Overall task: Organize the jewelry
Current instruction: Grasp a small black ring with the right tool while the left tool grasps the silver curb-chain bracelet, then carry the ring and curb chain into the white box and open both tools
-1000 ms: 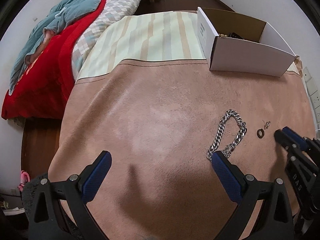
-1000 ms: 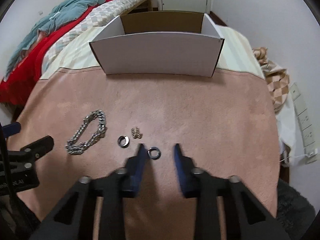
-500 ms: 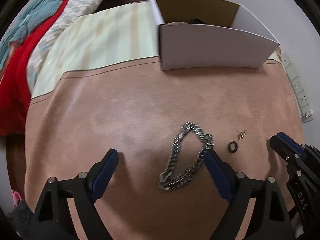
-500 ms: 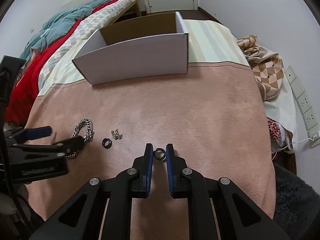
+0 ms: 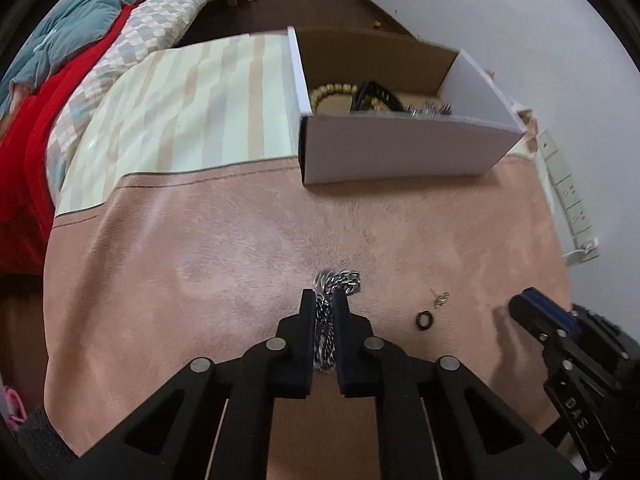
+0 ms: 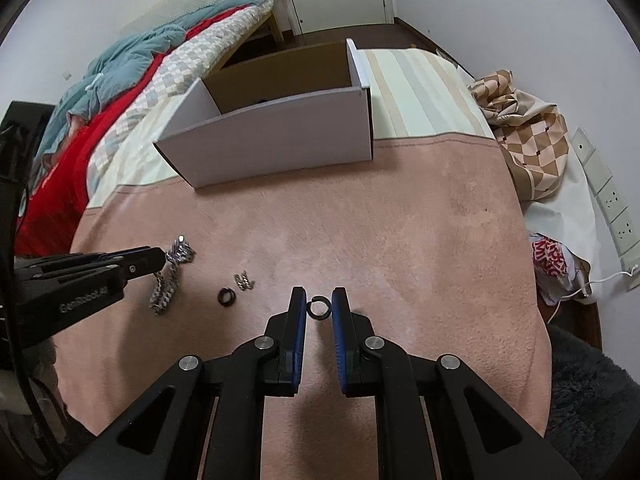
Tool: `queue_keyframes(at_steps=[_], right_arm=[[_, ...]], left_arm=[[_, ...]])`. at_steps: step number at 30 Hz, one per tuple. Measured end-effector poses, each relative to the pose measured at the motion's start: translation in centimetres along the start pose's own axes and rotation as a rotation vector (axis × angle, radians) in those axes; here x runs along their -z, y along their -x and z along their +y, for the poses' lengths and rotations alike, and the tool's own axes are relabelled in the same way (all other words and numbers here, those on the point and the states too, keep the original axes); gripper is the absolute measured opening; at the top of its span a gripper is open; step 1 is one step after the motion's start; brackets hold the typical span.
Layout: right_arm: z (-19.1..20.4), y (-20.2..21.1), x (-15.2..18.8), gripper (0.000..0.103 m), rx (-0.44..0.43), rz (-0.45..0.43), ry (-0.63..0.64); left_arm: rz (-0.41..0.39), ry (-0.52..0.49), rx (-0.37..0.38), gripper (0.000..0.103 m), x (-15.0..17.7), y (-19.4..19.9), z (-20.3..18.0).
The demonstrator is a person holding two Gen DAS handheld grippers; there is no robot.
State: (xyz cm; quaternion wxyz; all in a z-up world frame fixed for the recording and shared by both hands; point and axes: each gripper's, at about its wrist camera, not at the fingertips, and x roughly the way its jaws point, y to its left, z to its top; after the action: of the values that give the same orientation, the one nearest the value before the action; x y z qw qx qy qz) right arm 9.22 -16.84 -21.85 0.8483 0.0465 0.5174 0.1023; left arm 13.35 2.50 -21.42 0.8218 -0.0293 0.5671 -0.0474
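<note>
Pink plush blanket point(image 5: 224, 264) covered the near part of the bed, with a striped cream sheet point(image 5: 192, 108) beyond it and a rumpled red and teal quilt point(image 6: 120, 92) at the far left. On the blanket stood an open white cardboard box point(image 5: 400, 148); wooden beads point(image 5: 332, 90) and a dark bracelet point(image 5: 376, 94) lay inside it.

At the left gripper point(image 5: 325, 300) the jaws had just been closing and stood clamped on a silver curb chain point(image 5: 340, 280), part of it bunched past the tips and the rest hanging between the pads. In the right wrist view the chain point(image 6: 168, 280) drooped to the blanket below the tips.

At the right gripper point(image 6: 319, 300) the jaws were narrow, pinching a small dark open ring point(image 6: 319, 306) between the blue pads point(image 6: 298, 312); whether the ring was clear of the blanket was hard to judge.

Between the two grippers a second black ring point(image 6: 227, 296) and a small pair of metal earrings point(image 6: 244, 280) lay just beside each other on the blanket, touched by neither gripper.
</note>
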Motion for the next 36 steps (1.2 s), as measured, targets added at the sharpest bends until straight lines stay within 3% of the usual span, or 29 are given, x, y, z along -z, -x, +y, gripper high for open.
queue_keyframes(at_steps=[14,21,28,36], right_arm=[[0.2,4.3,-2.6,0.013,-0.107,-0.065,-0.033],[0.4,6.9,-6.9,0.013,-0.147,-0.12,-0.025],[0.2,7.2,-14.1,0.013,-0.128,-0.18,0.019],[-1.0,2.7,-19.5,0.013,-0.142,-0.093,0.027]], left_arm=[[-0.103,0.038,0.102,0.006,-1.7,6.7,0.6],[-0.188,0.011,0.166,0.006,-6.3,10.5,-0.5],[-0.234,-0.03,0.193,0.006,-12.6,11.2,-2.0],[-0.186,-0.06,0.215,0.006,-17.8,7.8,-3.6]])
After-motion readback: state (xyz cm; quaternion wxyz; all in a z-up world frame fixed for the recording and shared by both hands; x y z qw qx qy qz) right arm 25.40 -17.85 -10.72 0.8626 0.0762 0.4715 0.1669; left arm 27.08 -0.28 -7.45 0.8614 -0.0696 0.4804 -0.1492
